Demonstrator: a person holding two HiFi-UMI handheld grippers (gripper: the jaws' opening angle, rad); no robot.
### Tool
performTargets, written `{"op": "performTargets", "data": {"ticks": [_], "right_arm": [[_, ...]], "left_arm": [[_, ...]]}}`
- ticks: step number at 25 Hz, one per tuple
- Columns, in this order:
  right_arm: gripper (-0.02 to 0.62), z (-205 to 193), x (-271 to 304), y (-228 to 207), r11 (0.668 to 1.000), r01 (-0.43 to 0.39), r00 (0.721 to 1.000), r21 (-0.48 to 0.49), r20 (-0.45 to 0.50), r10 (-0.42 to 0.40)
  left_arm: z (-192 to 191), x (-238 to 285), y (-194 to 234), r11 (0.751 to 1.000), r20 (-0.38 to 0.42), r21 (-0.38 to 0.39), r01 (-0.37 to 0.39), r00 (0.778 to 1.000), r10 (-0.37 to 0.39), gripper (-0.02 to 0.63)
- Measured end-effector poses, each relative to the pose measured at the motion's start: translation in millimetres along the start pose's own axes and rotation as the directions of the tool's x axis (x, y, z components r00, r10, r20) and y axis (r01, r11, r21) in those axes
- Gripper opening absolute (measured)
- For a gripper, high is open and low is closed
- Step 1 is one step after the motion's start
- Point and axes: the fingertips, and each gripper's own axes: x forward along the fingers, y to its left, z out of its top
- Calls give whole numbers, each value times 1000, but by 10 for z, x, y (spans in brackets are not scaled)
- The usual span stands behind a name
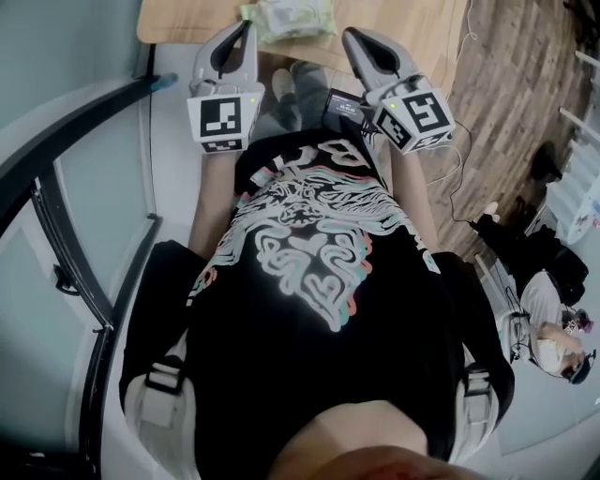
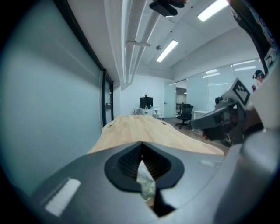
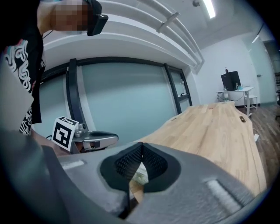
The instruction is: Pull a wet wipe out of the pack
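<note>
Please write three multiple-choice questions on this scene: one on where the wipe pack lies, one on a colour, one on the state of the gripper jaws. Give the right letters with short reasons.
1. Where does the pale green soft wet wipe pack lie?
A) on the light wooden table
B) on the floor
C) between the left gripper's jaws

2. What colours do the marker cubes show?
A) red and yellow
B) black and white
C) blue and green

3. How do the jaws of the left gripper and the right gripper stand?
A) both wide apart
B) both together, holding nothing
C) one clamped on the pack

Answers:
1 A: the head view shows it on the tabletop beyond the jaw tips.
2 B: both cubes bear black squares on white.
3 B: in each gripper view the tips meet.
</note>
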Motion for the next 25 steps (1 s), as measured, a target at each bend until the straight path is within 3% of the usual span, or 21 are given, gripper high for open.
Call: {"op": "performTargets", "data": {"ticks": [6,16,25], "right_arm": [[0,-169,217,-147,999,5,998,-52,-67,-9],[0,-339,475,-298,999,3,990,-53,-141,-10],[2,-619,777,-297,984,-52,963,-172,-270,3]], "left_arm": [[-146,186,58,1000,-21,-6,-3,1000,2,-14],[-346,456,-17,999,-56,-17,40,998,-41,-14],[-542,585,92,999,-81,-30,13,997,-16,-14]]}}
